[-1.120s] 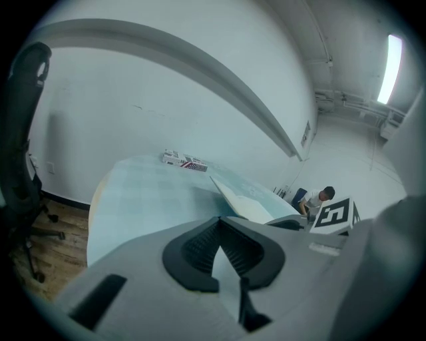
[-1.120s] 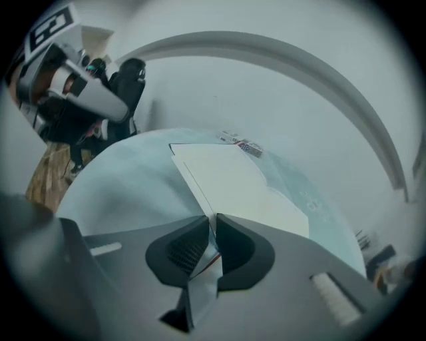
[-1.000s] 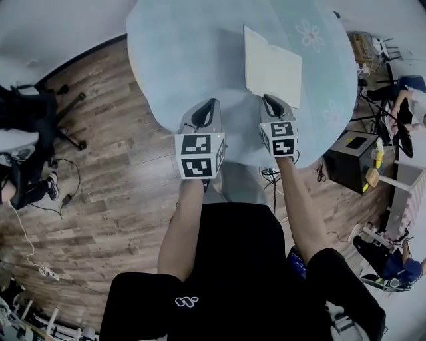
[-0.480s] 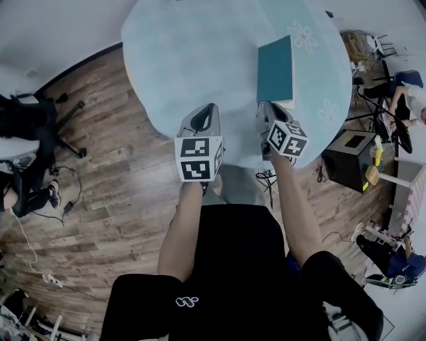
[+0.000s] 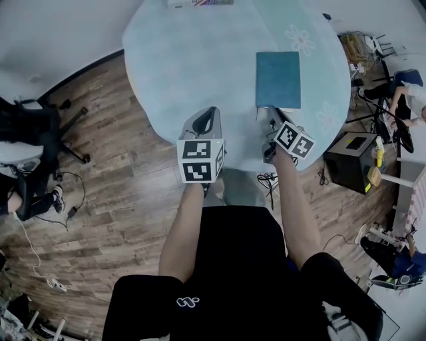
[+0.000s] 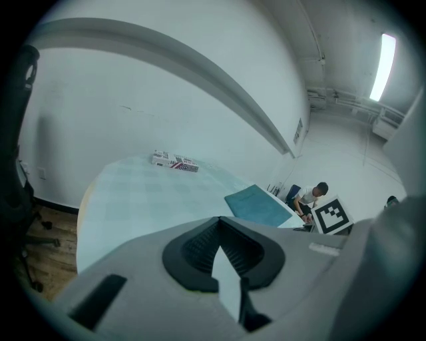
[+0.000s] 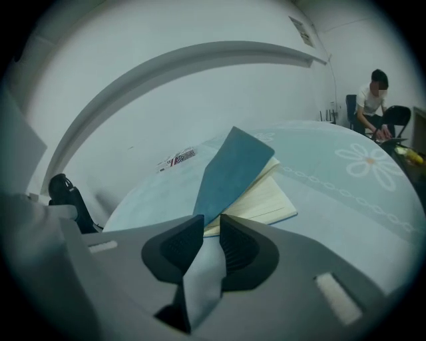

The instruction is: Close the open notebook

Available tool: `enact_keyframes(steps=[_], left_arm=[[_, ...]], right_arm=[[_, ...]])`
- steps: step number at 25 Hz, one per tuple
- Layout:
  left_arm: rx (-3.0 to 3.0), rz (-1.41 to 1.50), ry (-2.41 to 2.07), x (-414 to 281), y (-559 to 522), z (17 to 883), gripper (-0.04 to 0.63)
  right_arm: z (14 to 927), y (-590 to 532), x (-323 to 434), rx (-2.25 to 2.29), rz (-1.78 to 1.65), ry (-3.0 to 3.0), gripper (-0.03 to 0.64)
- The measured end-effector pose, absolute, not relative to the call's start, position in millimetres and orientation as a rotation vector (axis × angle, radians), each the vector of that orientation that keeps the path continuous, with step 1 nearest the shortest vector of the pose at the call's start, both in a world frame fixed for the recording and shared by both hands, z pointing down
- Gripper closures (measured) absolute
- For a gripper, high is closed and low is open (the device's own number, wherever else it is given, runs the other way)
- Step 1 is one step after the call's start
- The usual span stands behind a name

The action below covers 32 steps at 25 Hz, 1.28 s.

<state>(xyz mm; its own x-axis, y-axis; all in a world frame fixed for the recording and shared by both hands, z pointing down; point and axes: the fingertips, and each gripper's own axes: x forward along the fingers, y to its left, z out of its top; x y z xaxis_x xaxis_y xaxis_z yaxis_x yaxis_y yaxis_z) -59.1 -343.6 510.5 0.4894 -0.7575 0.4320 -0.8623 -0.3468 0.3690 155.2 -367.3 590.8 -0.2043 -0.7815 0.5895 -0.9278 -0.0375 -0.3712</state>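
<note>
The notebook (image 5: 278, 78) lies on the round pale-blue table (image 5: 193, 60) with its teal cover turned over the pages. In the right gripper view the cover (image 7: 233, 170) still stands tilted above the cream pages (image 7: 263, 200). My right gripper (image 5: 271, 112) is at the notebook's near edge, rolled to one side. Its jaws (image 7: 208, 223) are opening, the cover's near corner sits at their tips, and the pads do not press on it. My left gripper (image 5: 212, 110) hovers over the table's near edge, left of the notebook (image 6: 256, 205), shut and empty (image 6: 219, 221).
A small printed box (image 5: 196, 2) lies at the table's far edge. A black case (image 5: 353, 160) stands on the floor at the right, near a seated person (image 7: 373, 100). An office chair (image 5: 40, 126) and cables are at the left.
The notebook lay open with white pages showing; the teal cover has swung over them. My right gripper rolled, shifted slightly right and parted its jaws. The left gripper stayed put.
</note>
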Motion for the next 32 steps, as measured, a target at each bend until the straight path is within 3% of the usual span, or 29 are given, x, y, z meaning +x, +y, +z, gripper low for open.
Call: enact_keyframes(steps=[12,24,32], left_arm=[[2.261,0.229,-1.308,-45.4,-364.0,483.1,0.592],[2.445,0.131,-1.448,-46.9,-424.1,375.8,0.592],[2.501,0.05,-1.627,-68.4,-440.9,297.4,0.592]], right_arm=[[543.2,-351.7,200.5,2.153,1.066,-2.039,0.494],[417.8,-409.6,166.4,2.13,0.662,-2.373,0.606],[319.0,-436.0,94.2,1.939,0.423,-2.732,0.606]])
